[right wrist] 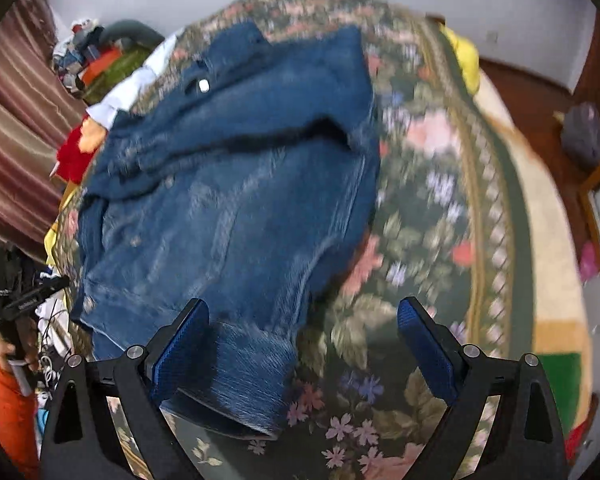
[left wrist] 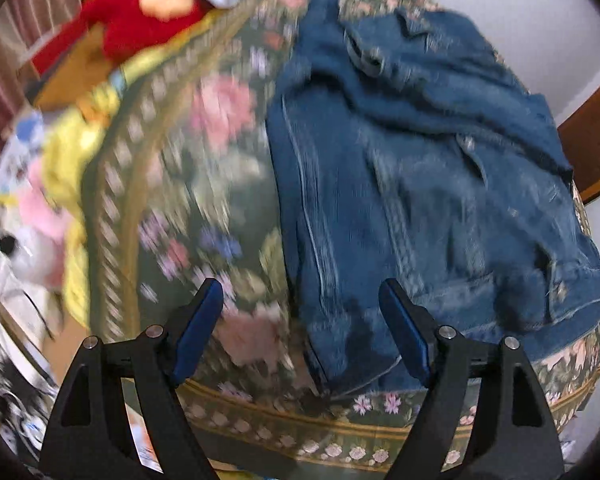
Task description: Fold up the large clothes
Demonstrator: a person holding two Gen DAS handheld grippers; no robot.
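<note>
Blue jacket (left wrist: 420,184) lies spread on the flowery blanket (left wrist: 188,184) of the bed – partly folded, w/ a sleeve (right wrist: 244,380) near the front edge. Left claw (left wrist: 300,332) spread wide, empty, above the jacket's edge. Right claw (right wrist: 304,344) spread wide too – over the sleeve, not pinching it.

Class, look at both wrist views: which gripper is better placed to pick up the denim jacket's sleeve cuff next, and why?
Probably the right gripper: the sleeve cuff of the denim jacket lies just by its open fingers. The left gripper faces the jacket's hem instead.
</note>
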